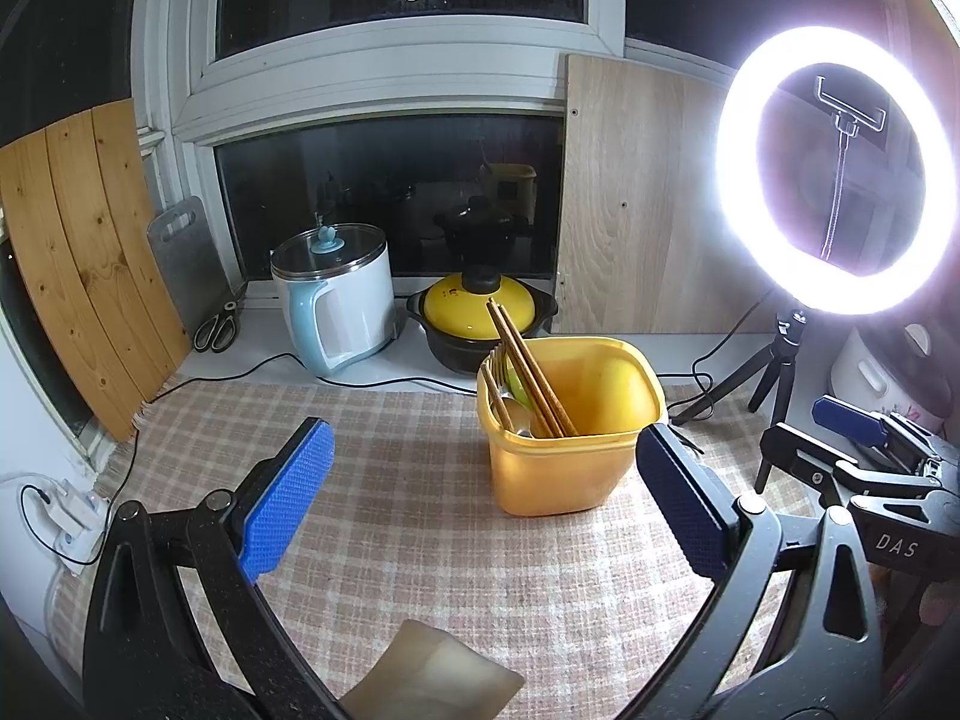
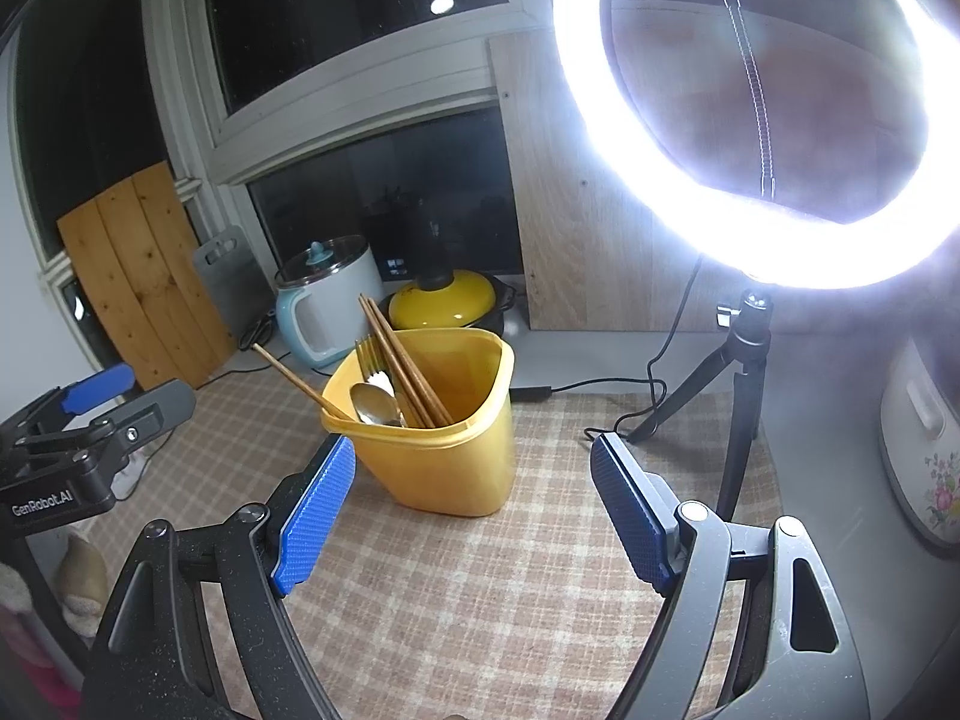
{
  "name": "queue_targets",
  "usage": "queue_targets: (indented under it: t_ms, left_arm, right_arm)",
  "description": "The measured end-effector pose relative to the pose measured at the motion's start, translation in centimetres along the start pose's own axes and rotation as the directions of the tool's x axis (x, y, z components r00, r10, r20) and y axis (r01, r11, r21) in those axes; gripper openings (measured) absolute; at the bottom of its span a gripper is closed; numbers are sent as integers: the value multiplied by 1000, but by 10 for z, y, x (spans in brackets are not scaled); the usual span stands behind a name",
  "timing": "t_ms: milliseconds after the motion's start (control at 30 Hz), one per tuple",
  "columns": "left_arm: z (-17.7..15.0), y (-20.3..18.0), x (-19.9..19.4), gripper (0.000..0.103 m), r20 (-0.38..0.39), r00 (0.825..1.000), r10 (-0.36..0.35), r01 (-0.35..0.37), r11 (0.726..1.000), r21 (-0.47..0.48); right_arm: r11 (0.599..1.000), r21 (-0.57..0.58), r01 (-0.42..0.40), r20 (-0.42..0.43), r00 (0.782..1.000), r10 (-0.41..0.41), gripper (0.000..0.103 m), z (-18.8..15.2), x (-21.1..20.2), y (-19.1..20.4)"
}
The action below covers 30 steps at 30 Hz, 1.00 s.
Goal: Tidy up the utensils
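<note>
A yellow plastic container point(image 1: 570, 426) stands on the checked tablecloth point(image 1: 420, 540); it also shows in the right wrist view point(image 2: 444, 450). It holds wooden chopsticks point(image 1: 528, 372), a fork point(image 2: 372, 360) and a metal spoon point(image 2: 375, 402); one wooden stick point(image 2: 294, 381) leans out over its left rim. My left gripper point(image 1: 486, 498) is open and empty, just in front of the container. My right gripper point(image 2: 474, 504) is open and empty, also just in front of it. Each gripper shows at the edge of the other's view.
A lit ring light point(image 1: 837, 168) on a tripod point(image 2: 738, 372) stands right of the container. A white-blue electric pot point(image 1: 336, 300) and a yellow-lidded clay pot point(image 1: 480, 312) sit on the sill behind. Scissors point(image 1: 219, 327), cables and a rice cooker point(image 2: 924, 438) are nearby.
</note>
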<state>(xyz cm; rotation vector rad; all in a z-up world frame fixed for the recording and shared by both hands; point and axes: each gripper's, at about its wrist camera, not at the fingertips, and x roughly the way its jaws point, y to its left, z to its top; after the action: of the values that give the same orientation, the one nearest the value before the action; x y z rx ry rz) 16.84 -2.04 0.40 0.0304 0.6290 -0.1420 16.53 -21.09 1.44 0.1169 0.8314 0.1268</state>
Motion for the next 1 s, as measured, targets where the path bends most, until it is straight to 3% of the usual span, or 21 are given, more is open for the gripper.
queue_targets:
  t_ms: [1000]
  left_arm:
    - [-1, 3, -1, 102, -10, 1000, 20, -20, 1000, -2]
  right_arm:
    - [999, 42, -14, -16, 1000, 15, 81, 0, 2, -5]
